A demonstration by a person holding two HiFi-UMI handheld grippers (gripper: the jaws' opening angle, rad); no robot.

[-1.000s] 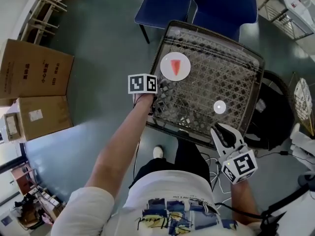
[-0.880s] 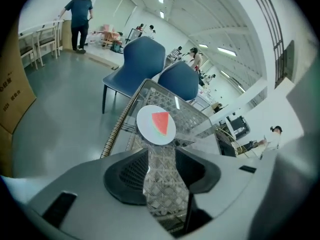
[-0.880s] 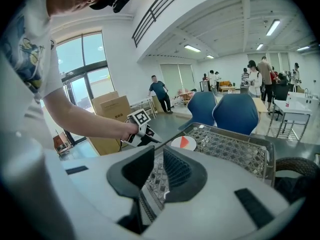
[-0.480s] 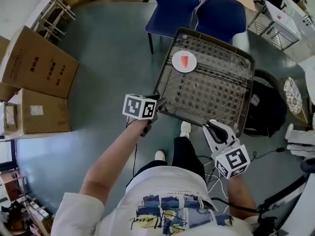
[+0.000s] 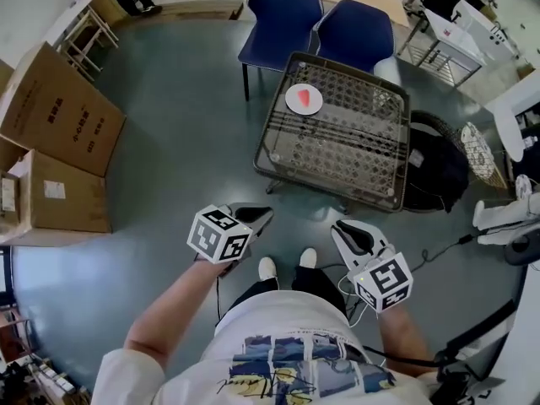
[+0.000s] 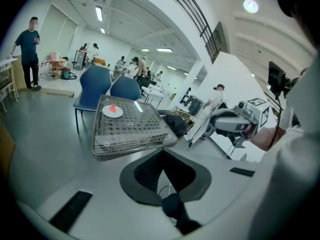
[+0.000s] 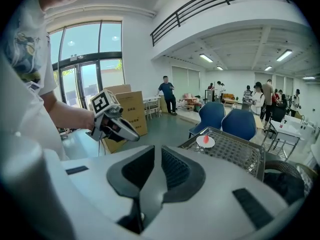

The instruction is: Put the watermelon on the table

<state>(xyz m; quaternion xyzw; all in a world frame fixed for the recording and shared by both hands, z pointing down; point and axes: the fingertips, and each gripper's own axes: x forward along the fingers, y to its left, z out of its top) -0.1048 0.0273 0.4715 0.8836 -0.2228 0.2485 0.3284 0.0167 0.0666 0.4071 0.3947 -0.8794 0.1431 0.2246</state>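
A red watermelon slice [image 5: 309, 97] lies on a white plate [image 5: 297, 105] at the far left corner of the wire-mesh table [image 5: 337, 188]. Both grippers hang well back from the table, close to the person's body. The left gripper [image 5: 263, 214] is shut and holds nothing; its pads meet at the tip in the left gripper view [image 6: 162, 152]. My right gripper [image 5: 344, 229] is also shut and empty, about level with the left. The right gripper view shows the slice [image 7: 205, 139] far off on the table [image 7: 235, 151], and the left gripper [image 7: 131, 133] beside it.
Two blue chairs [image 5: 283, 11] [image 5: 359, 28] stand behind the table. A black bag [image 5: 434, 171] lies at its right. Cardboard boxes [image 5: 55, 99] line the left wall. The person's feet [image 5: 267, 268] are on the grey floor in front of the table. Other people stand far away.
Both grippers have pulled back from the table's edge toward the body. The left one has left the plate's side. The table now lies farther off in the head view.
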